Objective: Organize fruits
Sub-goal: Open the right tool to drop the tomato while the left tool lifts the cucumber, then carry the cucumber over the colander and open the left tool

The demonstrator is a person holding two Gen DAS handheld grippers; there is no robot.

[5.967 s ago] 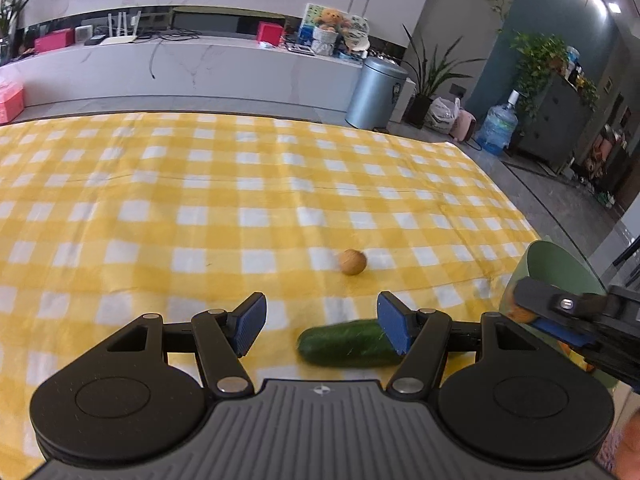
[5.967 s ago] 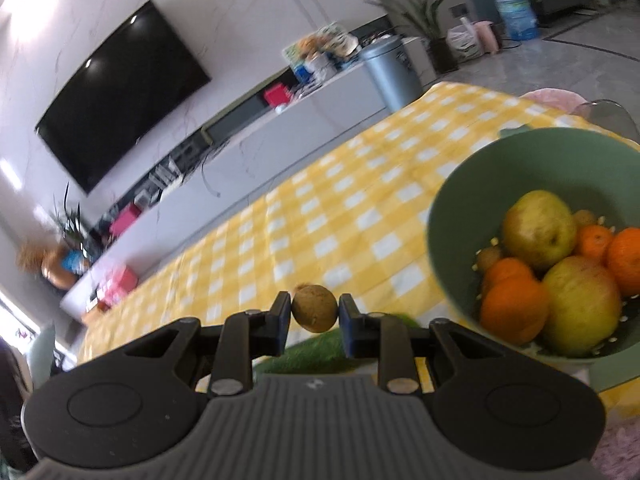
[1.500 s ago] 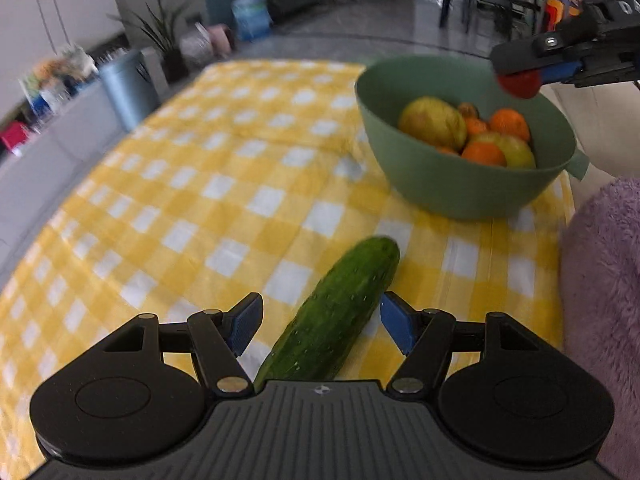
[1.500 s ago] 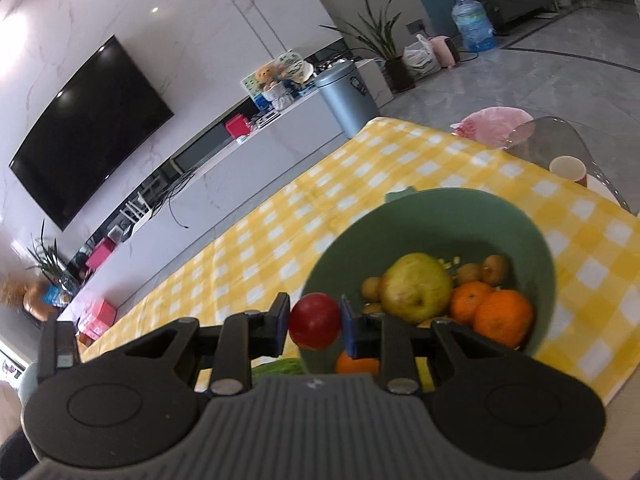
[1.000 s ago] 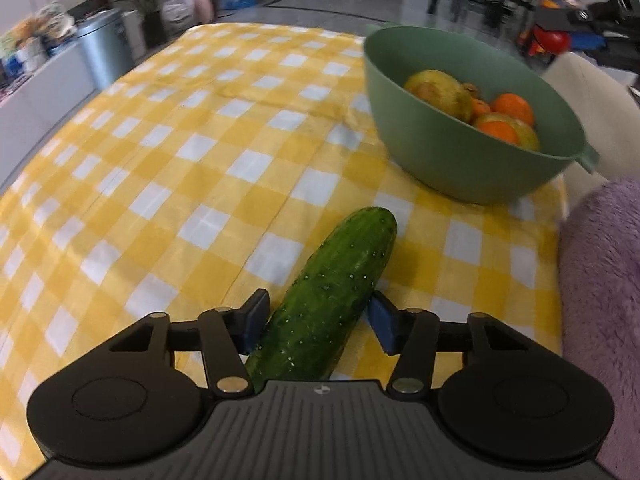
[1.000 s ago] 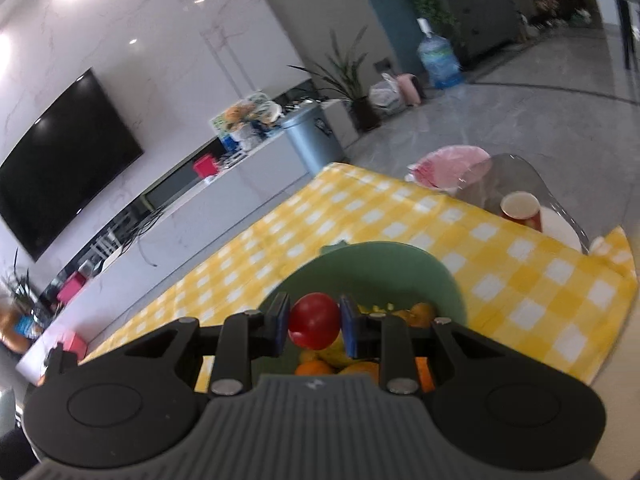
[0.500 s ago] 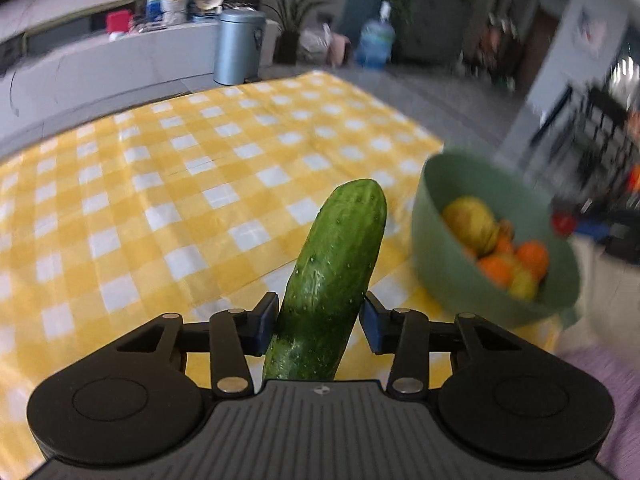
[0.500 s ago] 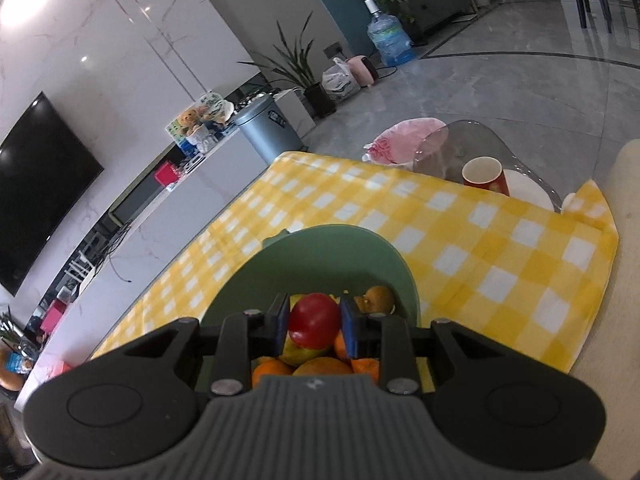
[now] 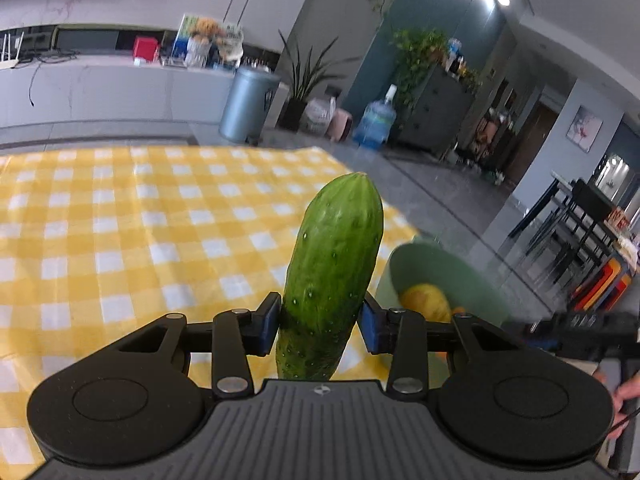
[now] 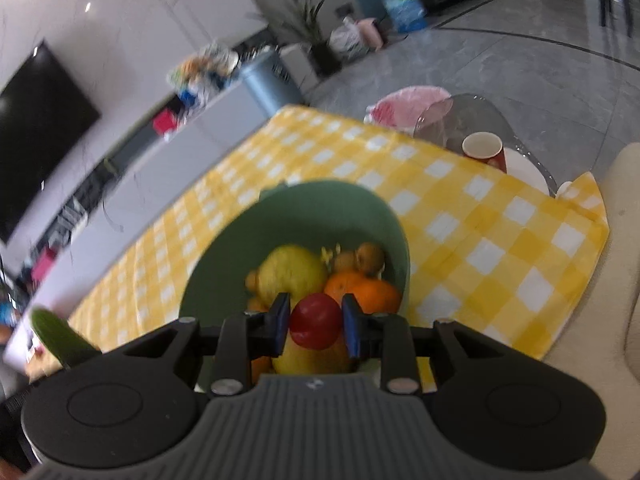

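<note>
My left gripper point(image 9: 320, 326) holds a green cucumber point(image 9: 334, 264) off the yellow checked cloth point(image 9: 120, 220), its tip pointing up and away. Its jaws are closing and the pads press the cucumber's sides. A green bowl point(image 10: 320, 208) holds a yellow pear point(image 10: 292, 272), oranges point(image 10: 368, 292) and small brown fruits. Just above that pile hangs a red round fruit point(image 10: 315, 320) between the pads of my right gripper point(image 10: 315, 326). Those jaws are starting to open, pads still on the fruit. The cucumber point(image 10: 56, 338) also shows at the right wrist view's left edge.
The bowl point(image 9: 460, 276) sits near the cloth's right edge, with the right gripper point(image 9: 580, 336) and a hand point(image 9: 626, 390) beside it. A red cup point(image 10: 482, 150) stands on a glass side table past the cloth. A cream cushion point(image 10: 600, 320) lies at the right.
My left gripper closed on the cucumber, lifted it off the cloth and rolled. My right gripper tipped down over the bowl with the red fruit still between its pads.
</note>
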